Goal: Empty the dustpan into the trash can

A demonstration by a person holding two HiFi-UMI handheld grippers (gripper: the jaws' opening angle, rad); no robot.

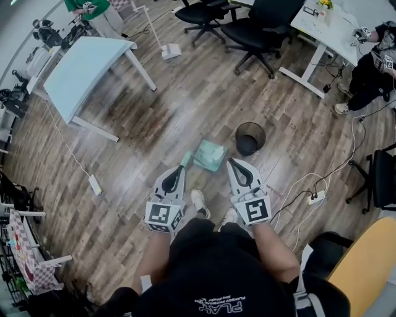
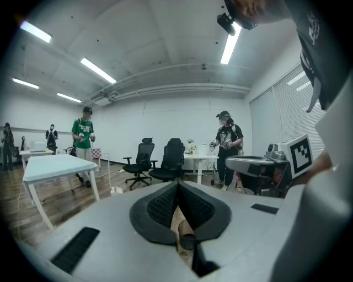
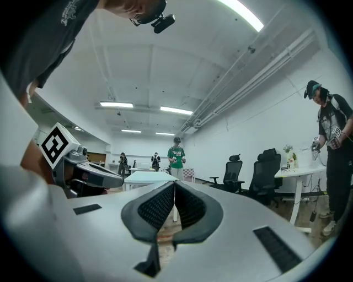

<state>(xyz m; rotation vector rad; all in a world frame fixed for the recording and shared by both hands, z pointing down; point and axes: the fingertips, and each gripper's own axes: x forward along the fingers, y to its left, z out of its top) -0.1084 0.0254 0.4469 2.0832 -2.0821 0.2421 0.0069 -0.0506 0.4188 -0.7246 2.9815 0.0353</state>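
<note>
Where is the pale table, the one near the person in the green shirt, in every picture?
Head view: the pale table is at the upper left.
Left gripper view: it is at the left side, about mid-height.
Right gripper view: it is small and near the centre.
Shared landmark: the person in the green shirt stands close to it in all three views.

Dustpan (image 1: 210, 155) on floor (image 1: 204, 99), just left of trash can (image 1: 250, 137); table (image 1: 83, 68) farther left.
</note>
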